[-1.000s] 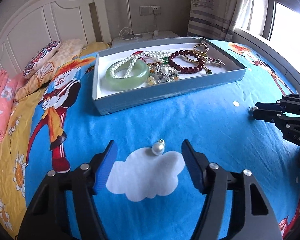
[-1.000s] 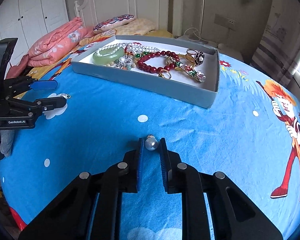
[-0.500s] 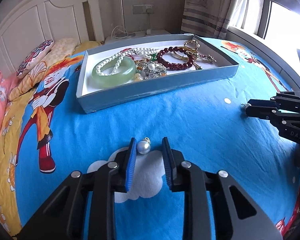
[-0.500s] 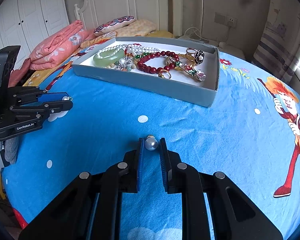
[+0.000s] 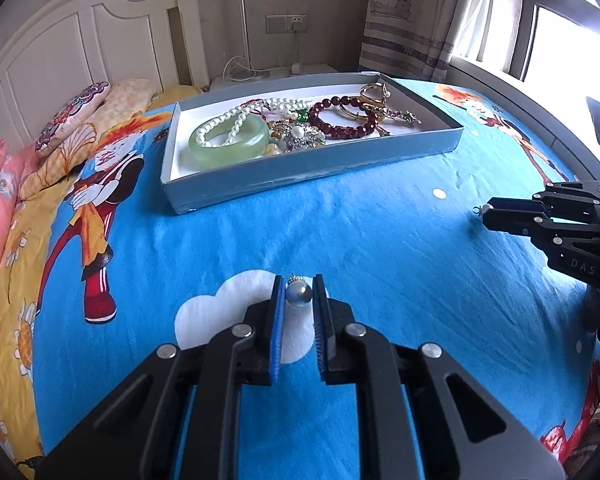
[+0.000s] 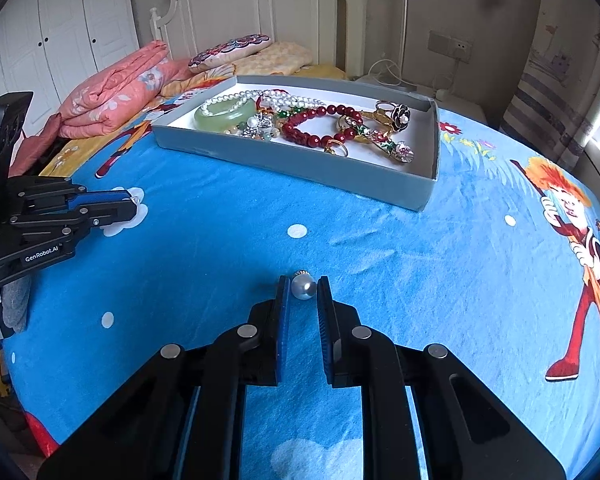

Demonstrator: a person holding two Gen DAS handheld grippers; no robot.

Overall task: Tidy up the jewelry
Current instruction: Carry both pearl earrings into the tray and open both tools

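Setting: home bedroom. Evidence: bed with white headboard, cartoon-print blue bedsheet, pillows, folded pink quilt; white wardrobe doors; striped curtain beside window; wall socket.

Open bedspread before tray.
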